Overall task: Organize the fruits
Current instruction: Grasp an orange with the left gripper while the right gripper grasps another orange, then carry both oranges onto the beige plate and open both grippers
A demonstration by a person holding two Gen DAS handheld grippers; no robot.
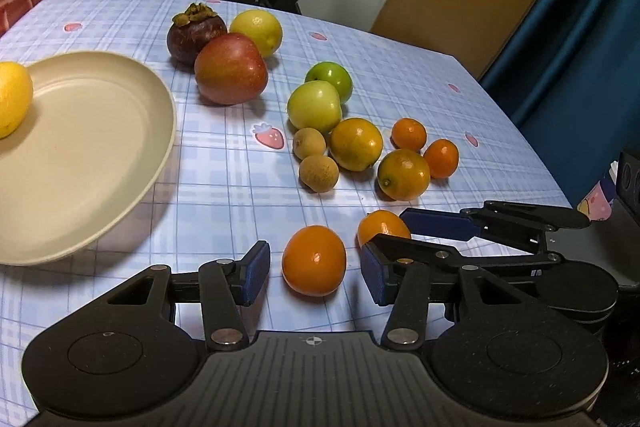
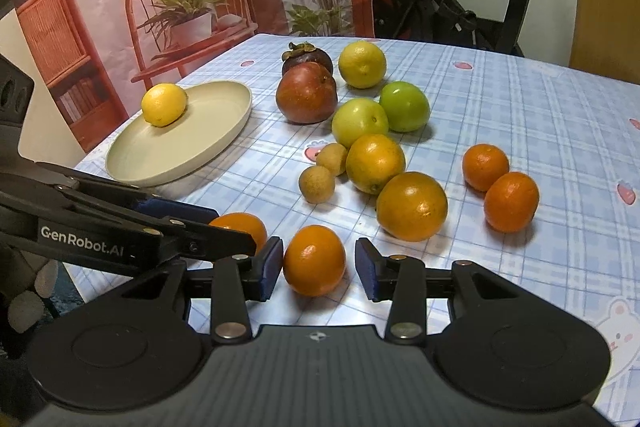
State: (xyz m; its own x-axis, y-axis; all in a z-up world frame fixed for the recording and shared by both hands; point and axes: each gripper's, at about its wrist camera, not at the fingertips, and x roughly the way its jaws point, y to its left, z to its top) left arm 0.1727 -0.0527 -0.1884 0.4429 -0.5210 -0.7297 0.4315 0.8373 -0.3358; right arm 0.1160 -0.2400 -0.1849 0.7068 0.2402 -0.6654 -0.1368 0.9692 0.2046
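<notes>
Blue-checked worktop point(image 1: 224, 195): my left tongs point(image 1: 314, 269) and right tongs point(image 2: 320, 269) both apart, each straddling a small orange citrus; beige plate point(image 1: 120, 211) at ten o'clock.

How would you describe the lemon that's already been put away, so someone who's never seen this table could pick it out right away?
Start from the cream plate at the table's left side, the only dish there. The lemon lies on the plate's far part, with nothing else on the plate. A second lemon lies on the checked cloth beside the mangosteen, so the one on the plate is yours.
</notes>
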